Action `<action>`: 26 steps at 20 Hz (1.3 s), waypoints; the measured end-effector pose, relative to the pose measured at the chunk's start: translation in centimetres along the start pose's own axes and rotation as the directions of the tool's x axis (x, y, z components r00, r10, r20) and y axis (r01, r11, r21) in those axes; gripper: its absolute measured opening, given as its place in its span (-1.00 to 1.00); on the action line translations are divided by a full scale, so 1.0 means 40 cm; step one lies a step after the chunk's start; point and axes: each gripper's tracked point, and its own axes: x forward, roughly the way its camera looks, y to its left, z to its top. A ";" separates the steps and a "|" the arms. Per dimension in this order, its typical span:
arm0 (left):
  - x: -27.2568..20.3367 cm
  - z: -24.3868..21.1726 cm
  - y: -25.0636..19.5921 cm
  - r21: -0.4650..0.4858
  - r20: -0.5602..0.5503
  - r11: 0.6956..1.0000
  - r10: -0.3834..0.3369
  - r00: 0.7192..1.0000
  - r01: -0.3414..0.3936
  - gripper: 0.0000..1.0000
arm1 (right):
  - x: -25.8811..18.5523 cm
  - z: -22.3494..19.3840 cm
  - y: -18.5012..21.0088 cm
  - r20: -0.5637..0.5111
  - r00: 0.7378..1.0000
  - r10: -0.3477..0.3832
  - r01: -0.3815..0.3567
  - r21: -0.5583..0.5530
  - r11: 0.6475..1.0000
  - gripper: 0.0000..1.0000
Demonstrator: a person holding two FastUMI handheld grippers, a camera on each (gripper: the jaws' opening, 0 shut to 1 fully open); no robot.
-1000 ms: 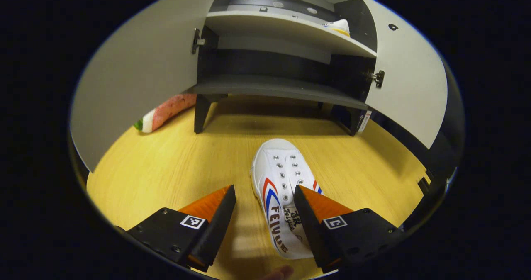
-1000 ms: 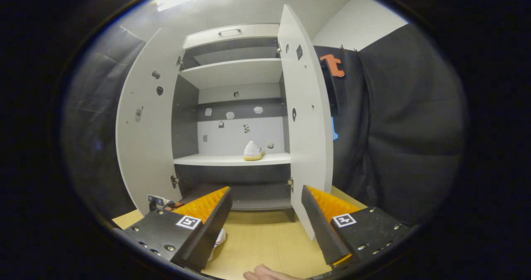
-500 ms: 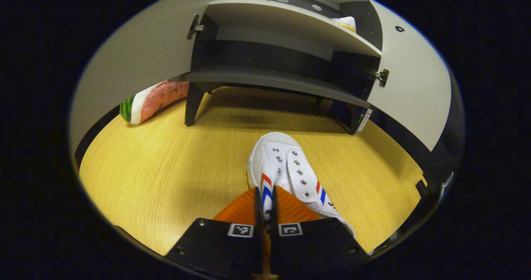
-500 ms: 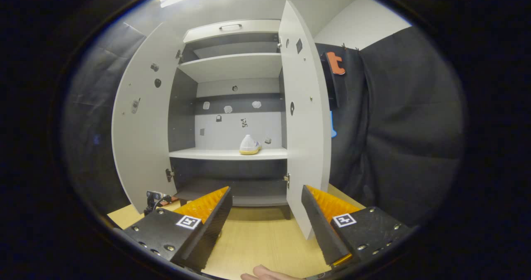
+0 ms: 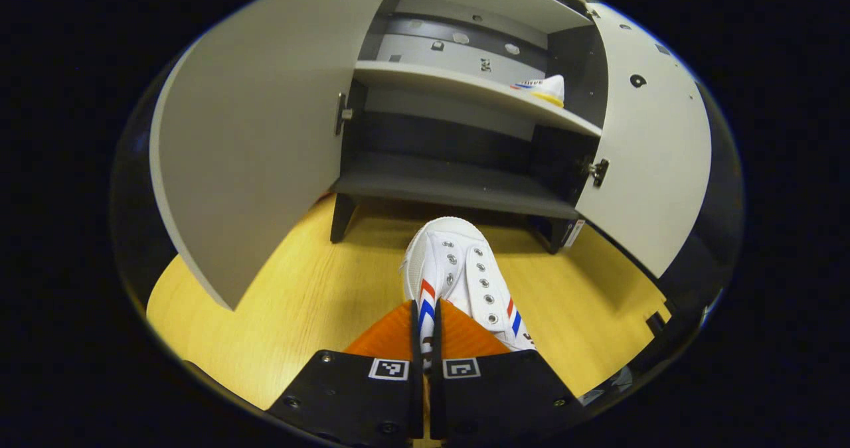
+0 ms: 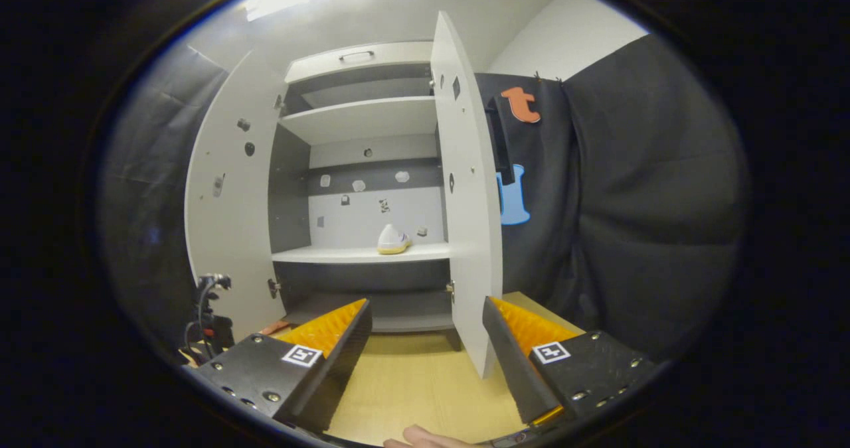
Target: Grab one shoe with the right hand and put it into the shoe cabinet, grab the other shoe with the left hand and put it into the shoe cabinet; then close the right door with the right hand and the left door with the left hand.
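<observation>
Now left gripper (image 5: 425,322) clamped on white shoe (image 5: 458,275), right gripper (image 6: 425,342) spread apart, facing shoe cabinet (image 6: 365,169).

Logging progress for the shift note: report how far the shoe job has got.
Done: one shoe sits on the cabinet's white shelf. In hand: the left gripper is shut on the second shoe, toe toward the cabinet. The right gripper is open and holds nothing. Left: shelve this shoe, then close the right door and the left door, both wide open.
</observation>
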 end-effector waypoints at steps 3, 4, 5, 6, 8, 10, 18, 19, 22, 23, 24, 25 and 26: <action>-0.065 0.066 -0.012 -0.007 0.056 1.000 -0.006 0.998 0.006 -0.91 | -0.004 0.003 0.008 -0.002 1.000 0.014 -0.014 -0.004 1.000 0.99; -0.083 0.096 -0.014 -0.014 0.071 1.000 -0.012 0.997 0.013 -0.92 | -0.005 0.006 0.006 0.003 1.000 0.011 -0.011 0.000 1.000 0.99; -0.094 0.131 -0.017 -0.023 0.087 0.999 -0.021 0.996 0.023 -0.92 | -0.004 0.013 0.004 0.010 1.000 0.006 -0.006 0.008 1.000 0.99; -0.107 0.170 -0.024 -0.030 0.105 0.999 -0.031 0.994 0.035 -0.92 | -0.004 0.020 0.008 0.019 1.000 0.011 -0.011 0.015 1.000 0.99; -0.106 0.247 -0.056 -0.026 0.143 0.999 -0.038 0.989 0.043 -0.92 | 0.000 0.032 0.008 0.033 0.999 0.018 -0.019 0.023 1.000 0.99; -0.082 0.330 -0.090 -0.019 0.172 0.998 -0.049 0.984 0.053 -0.92 | 0.009 0.045 0.004 0.045 0.999 0.019 -0.021 0.033 0.999 0.96; 0.014 0.638 -0.186 -0.013 0.270 0.994 -0.105 0.957 0.113 -0.92 | 0.034 0.054 -0.022 0.055 0.998 0.026 -0.029 0.055 0.998 0.99; 0.032 0.664 -0.193 -0.020 0.273 0.993 -0.109 0.956 0.118 -0.92 | 0.038 0.053 -0.024 0.055 0.998 0.027 -0.030 0.057 0.998 0.99; 0.101 0.745 -0.186 -0.045 0.261 0.995 -0.075 0.962 0.090 -0.92 | 0.035 0.055 -0.038 0.058 0.998 0.027 -0.030 0.052 0.998 0.99; 0.125 0.769 -0.183 -0.052 0.255 0.996 -0.063 0.965 0.079 -0.92 | 0.033 0.061 -0.046 0.063 0.998 0.025 -0.028 0.049 0.998 0.99; 0.146 0.797 -0.182 -0.063 0.246 0.995 -0.055 0.968 0.072 -0.92 | 0.028 0.072 -0.052 0.074 0.997 0.025 -0.029 0.051 0.998 0.96; 0.166 0.830 -0.177 -0.061 0.251 0.997 -0.040 0.967 0.057 -0.92 | 0.022 0.083 -0.060 0.083 0.996 0.022 -0.027 0.057 0.998 0.98; 0.192 0.867 -0.164 -0.056 0.253 0.998 -0.020 0.967 0.035 -0.92 | 0.018 0.089 -0.069 0.090 0.996 0.019 -0.025 0.064 0.998 0.99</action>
